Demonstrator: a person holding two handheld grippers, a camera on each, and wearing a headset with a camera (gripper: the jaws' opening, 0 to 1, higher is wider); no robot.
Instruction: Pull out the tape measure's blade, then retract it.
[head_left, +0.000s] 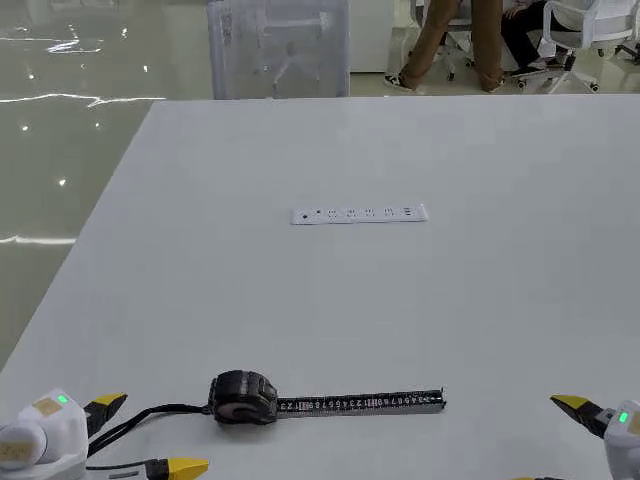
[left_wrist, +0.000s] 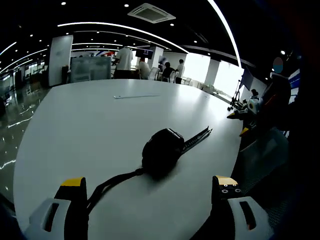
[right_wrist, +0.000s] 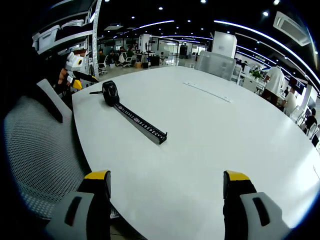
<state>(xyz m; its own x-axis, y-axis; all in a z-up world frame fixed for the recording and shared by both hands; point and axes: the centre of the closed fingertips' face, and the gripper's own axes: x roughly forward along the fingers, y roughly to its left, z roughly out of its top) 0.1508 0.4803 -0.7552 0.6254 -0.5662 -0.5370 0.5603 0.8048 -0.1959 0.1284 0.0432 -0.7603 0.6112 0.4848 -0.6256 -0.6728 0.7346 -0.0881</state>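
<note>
We saw tape measure (head_left: 242, 398) near table (head_left: 400, 300) front edge, blade (head_left: 360, 403) lying pulled out flat. Pull-out looked done, retraction left, we judged. Left claw (left_wrist: 150, 181) spread, strap (left_wrist: 115, 181) between jaws, ungripped. Right claw (right_wrist: 167, 176) spread, well apart from blade tip.

Head view downward; gripper views low, facing inward, share tape measure (head_left: 243, 398).
</note>
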